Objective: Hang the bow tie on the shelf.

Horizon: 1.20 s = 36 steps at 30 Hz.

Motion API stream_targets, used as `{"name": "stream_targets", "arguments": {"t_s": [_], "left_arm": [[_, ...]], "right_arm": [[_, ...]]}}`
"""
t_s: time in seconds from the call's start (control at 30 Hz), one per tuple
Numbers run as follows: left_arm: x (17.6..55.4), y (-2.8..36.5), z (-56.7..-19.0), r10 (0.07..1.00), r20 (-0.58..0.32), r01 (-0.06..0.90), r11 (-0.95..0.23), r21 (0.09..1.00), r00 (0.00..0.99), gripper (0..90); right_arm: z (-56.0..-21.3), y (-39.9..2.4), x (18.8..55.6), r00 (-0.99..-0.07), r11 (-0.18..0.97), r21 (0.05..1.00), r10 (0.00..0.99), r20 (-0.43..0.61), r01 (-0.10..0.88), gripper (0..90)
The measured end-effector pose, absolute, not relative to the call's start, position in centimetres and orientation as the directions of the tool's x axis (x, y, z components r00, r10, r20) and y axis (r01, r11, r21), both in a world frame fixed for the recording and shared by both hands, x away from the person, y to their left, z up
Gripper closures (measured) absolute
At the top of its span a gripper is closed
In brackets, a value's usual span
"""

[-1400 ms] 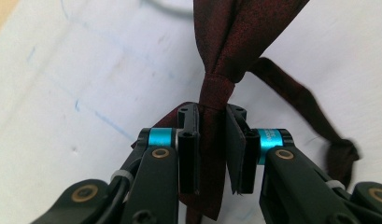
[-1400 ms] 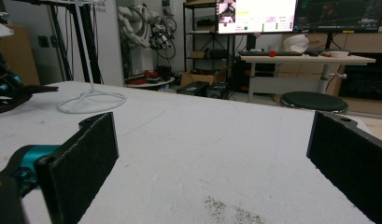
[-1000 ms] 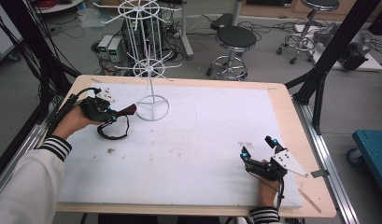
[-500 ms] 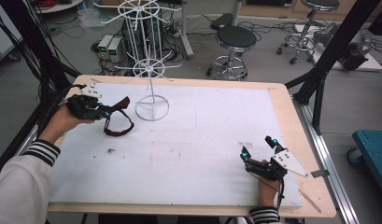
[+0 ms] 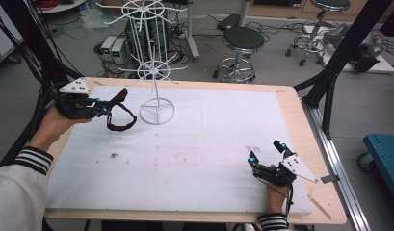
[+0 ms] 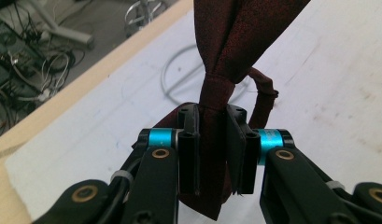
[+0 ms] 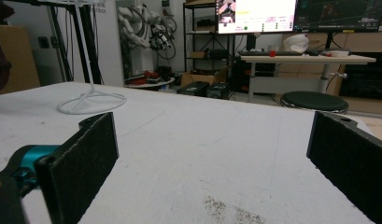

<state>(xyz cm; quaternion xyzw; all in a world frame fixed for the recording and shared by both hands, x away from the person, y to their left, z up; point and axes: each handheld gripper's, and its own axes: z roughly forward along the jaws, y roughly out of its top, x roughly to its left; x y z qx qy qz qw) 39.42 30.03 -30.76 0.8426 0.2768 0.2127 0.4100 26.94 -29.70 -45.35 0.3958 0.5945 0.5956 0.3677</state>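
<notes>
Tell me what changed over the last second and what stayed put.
The left gripper drew back toward the table's left edge, away from the white wire rack, carrying the dark red fabric band clamped in its jaws throughout; nothing was released. The rack stayed in place, and the right gripper rested open near the front right of the white foam mat, unmoved.

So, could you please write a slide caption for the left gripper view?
Left gripper clamps a dark red necktie above the white table cover, near the wire stand's round base.
</notes>
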Motion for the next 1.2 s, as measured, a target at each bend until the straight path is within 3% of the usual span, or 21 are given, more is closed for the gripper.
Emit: {"name": "stream_targets", "arguments": {"t_s": [1.2], "left_arm": [[38.3,30.6,-27.4,0.630,0.154,0.211,-0.465,0.860,0.761,75.9]], "right_arm": [[-45.3,-29.7,27.0,-0.416,-0.023,0.999,0.908,0.036,0.036,1.4]]}}
